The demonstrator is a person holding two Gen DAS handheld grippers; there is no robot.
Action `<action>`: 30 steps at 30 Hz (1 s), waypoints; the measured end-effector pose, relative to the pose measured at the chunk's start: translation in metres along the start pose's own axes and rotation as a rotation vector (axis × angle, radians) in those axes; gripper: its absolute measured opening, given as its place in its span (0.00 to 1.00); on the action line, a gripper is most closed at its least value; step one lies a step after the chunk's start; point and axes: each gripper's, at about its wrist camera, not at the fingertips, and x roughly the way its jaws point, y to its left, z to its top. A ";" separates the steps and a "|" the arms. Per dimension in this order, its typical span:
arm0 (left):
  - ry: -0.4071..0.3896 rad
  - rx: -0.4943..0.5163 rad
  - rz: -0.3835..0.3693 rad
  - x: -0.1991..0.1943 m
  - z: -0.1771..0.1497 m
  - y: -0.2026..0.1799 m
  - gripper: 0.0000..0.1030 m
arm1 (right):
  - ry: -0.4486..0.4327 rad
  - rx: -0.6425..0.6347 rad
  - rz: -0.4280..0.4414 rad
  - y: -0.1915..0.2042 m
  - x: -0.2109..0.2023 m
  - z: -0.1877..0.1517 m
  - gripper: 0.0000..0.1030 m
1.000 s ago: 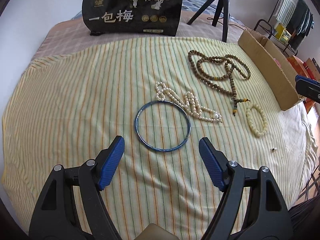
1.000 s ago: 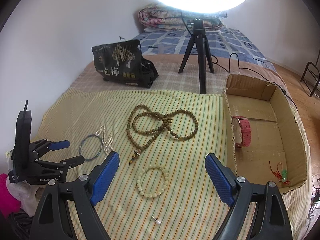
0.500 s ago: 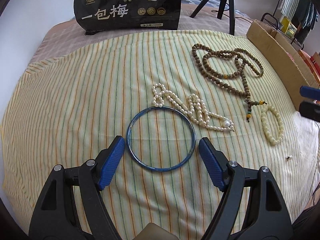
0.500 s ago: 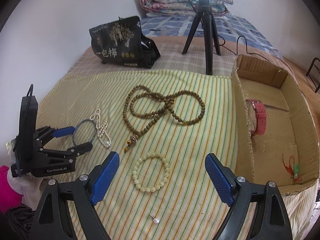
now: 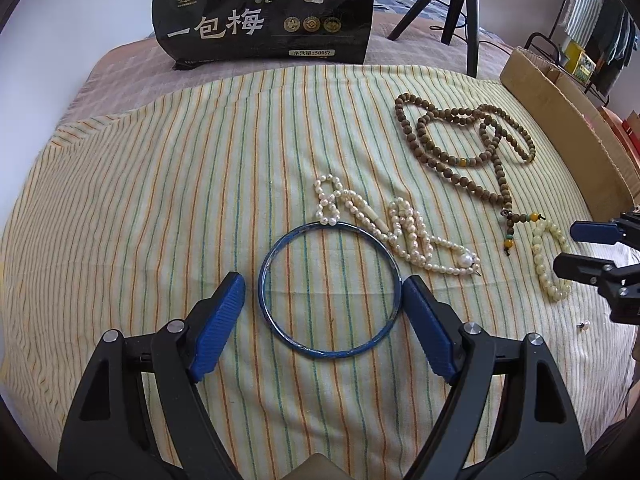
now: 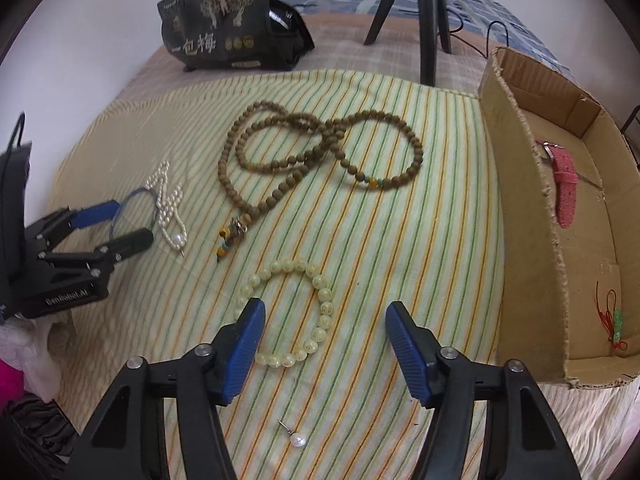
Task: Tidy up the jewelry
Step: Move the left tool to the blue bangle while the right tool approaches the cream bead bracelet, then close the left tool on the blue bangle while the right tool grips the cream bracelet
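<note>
Both tools are poised for a pick, and nothing is held yet. Low in the left wrist view, the left gripper (image 5: 322, 312) has its fingers spread wide on either side of the blue bangle (image 5: 329, 290), which lies flat on the striped cloth (image 5: 160, 200) at centre frame; the right-hand pad sits just beside the ring's edge. At the bangle's upper rim the pearl strand (image 5: 400, 232) touches or overlaps it.

In the right wrist view the right gripper (image 6: 324, 344) is likewise open, its fingers flanking the lower half of the cream bead bracelet (image 6: 320, 308). A loose pearl stud (image 6: 297, 439) lies below it, near the bottom edge.

Further up, the long wooden bead necklace (image 6: 320, 148) is coiled mid-frame, and the cardboard box (image 6: 520, 240) fills the right side with a pink watch strap (image 6: 566, 184) already inside.

This looks like an early step of the task. Next, I'd judge, each pair of fingers must drop and close on its piece, the left without snagging the pearls, then carry it to the box.
</note>
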 end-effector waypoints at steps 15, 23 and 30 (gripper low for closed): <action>-0.012 0.003 0.020 -0.005 0.001 -0.003 0.72 | -0.028 -0.001 0.010 0.001 -0.002 0.002 0.06; -0.044 -0.015 0.026 -0.021 0.003 0.002 0.72 | -0.101 -0.003 0.018 0.006 -0.027 0.003 0.05; -0.077 -0.028 0.030 -0.036 0.006 0.004 0.72 | -0.147 -0.010 0.037 0.010 -0.045 0.004 0.05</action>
